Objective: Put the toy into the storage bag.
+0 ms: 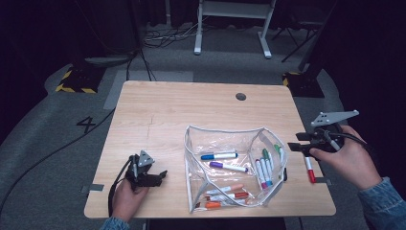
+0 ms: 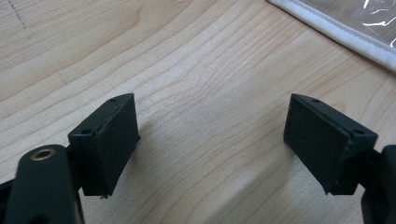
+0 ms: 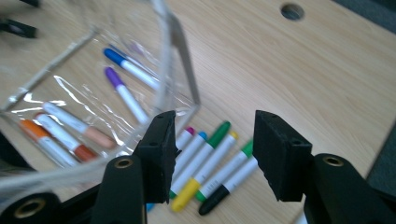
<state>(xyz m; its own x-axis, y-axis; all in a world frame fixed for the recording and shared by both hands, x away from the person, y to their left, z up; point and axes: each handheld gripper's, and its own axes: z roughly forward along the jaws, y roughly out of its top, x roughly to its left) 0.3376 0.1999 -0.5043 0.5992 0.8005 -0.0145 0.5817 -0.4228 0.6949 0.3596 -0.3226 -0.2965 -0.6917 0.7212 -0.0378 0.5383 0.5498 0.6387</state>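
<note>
- Two grippers, one per hand. Left gripper sits low on the table at its near-left corner, jaws spread wide with nothing between them; the left gripper view has bare wood grain between the pads and a strip of the pouch's white edging at top right.
- Right gripper is held off the table's right edge, jaws parted, empty. Grey plate sits on top of it.
- One red marker lies on the wood beside the right hand, outside the pouch.
- One clear plastic pouch with white trim lies open at centre-right of the table.
- Pouch contents, high view: blue marker and purple marker in the middle; roughly three orange and red markers at the near end; a bundle of about five along the right side.
- Right gripper view resolves that bundle: green, yellow, pink, blue and black ends, lying side by side. Exact count unclear.
- One round hole in the table's far side.
</note>
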